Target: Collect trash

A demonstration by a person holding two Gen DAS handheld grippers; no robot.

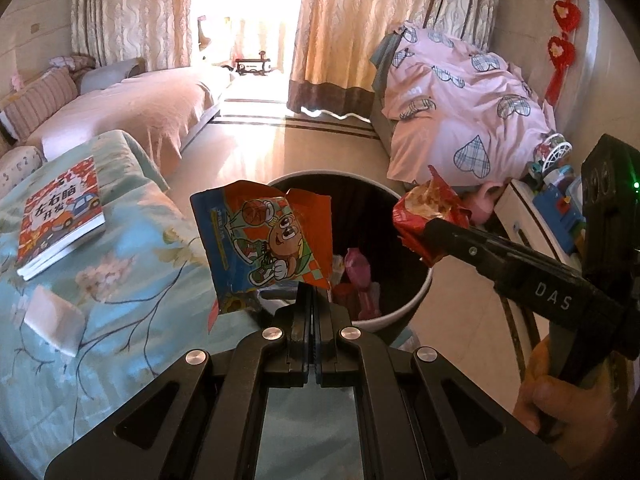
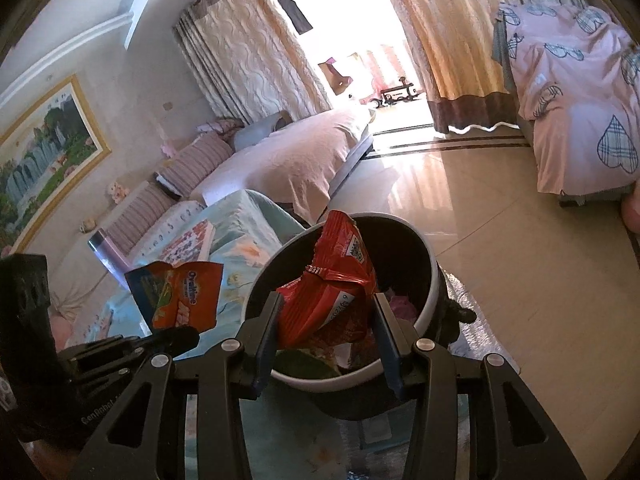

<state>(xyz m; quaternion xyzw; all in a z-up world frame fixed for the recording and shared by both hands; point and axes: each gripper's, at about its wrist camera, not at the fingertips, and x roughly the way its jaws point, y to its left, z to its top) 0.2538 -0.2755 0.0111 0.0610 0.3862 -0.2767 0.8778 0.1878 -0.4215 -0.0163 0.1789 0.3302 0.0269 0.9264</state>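
My left gripper is shut on an orange and blue snack wrapper with a cartoon figure, held upright at the near edge of the trash bin. My right gripper is shut on a crumpled red snack wrapper, held over the open bin. In the left wrist view the right gripper and red wrapper hang at the bin's right rim. In the right wrist view the left gripper and orange wrapper are at the left. The bin holds pink and other trash.
A table with a light blue floral cloth is left of the bin, bearing a children's book and a white eraser-like block. A sofa, a pink-covered piece of furniture and a toy-laden cabinet surround the tiled floor.
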